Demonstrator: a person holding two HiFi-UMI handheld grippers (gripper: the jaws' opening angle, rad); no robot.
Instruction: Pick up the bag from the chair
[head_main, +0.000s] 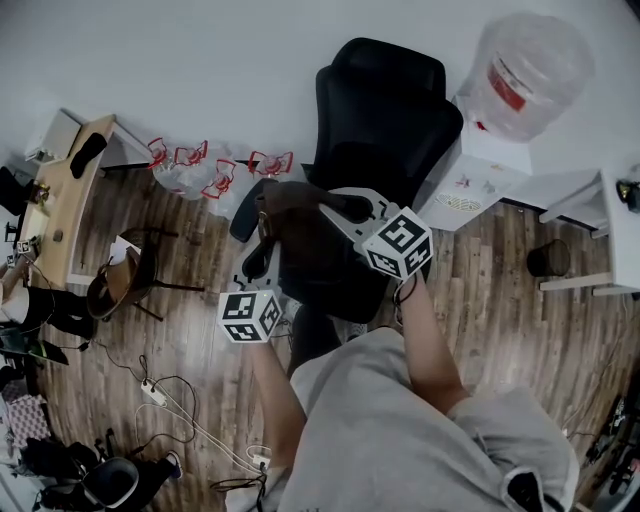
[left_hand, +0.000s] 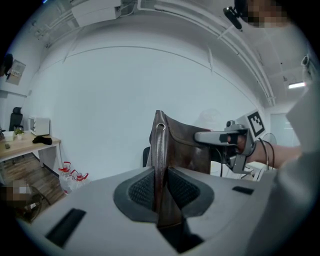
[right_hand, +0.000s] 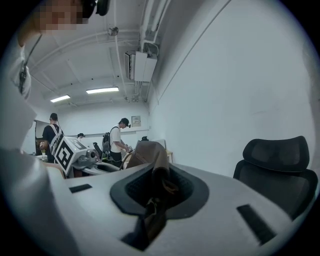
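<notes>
Both left gripper (left_hand: 161, 187) and right gripper (right_hand: 157, 189) clamp the dark brown leather bag (left_hand: 182, 145); the red label (head_main: 507, 85) on the clear plastic jug (head_main: 545, 50) is illegible.

The dark wood-plank floor (head_main: 500, 270) carries a black high-backed office chair (head_main: 385, 110) at its far edge, against the white wall; left of it along that edge stand clear plastic bottles with red handles (head_main: 215, 172); near the right edge sits a small dark round bin (head_main: 548, 258); at the left edge, a light wooden desk (head_main: 75, 195); towards the near left corner lies a white power strip (head_main: 153, 392) with trailing cables.
</notes>
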